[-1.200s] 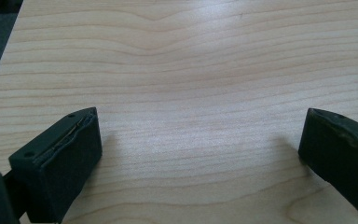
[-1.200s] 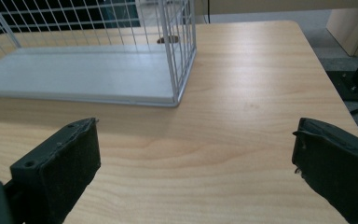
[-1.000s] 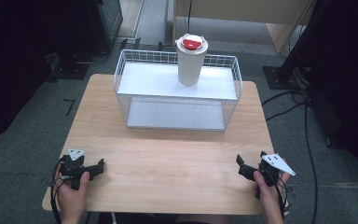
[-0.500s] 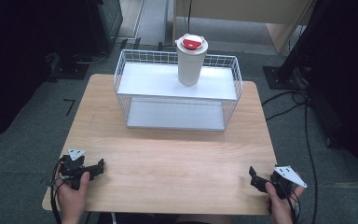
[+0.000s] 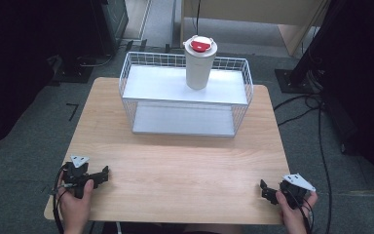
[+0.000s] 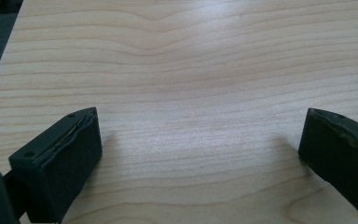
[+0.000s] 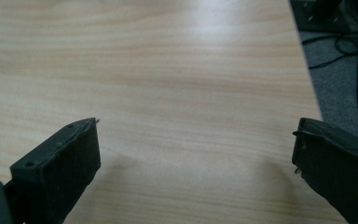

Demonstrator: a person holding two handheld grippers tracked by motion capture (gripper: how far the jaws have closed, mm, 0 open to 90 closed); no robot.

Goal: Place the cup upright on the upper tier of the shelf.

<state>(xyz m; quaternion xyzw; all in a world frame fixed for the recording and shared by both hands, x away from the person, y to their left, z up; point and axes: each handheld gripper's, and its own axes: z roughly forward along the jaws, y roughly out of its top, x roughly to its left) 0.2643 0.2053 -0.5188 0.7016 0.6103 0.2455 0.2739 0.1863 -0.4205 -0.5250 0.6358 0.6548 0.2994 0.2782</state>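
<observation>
A white cup with a red lid point(image 5: 199, 62) stands upright on the top shelf of a white wire rack point(image 5: 185, 93) at the far side of the wooden table point(image 5: 180, 165). My left gripper point(image 5: 100, 176) rests near the table's front left corner, open, with bare wood between its jaws point(image 6: 200, 135). My right gripper point(image 5: 267, 191) sits at the front right corner, also open over bare wood point(image 7: 196, 144). Both are far from the rack and the cup.
The table's right edge point(image 7: 307, 79) runs close beside my right gripper, with grey floor and black cables point(image 5: 316, 122) beyond it. A dark stand base point(image 5: 292, 78) sits on the floor right of the rack. A light wooden cabinet point(image 5: 253, 12) stands behind.
My right gripper has drawn back toward the front right corner of the table, moving right and nearer the person. The left gripper, the cup and the rack have stayed put.
</observation>
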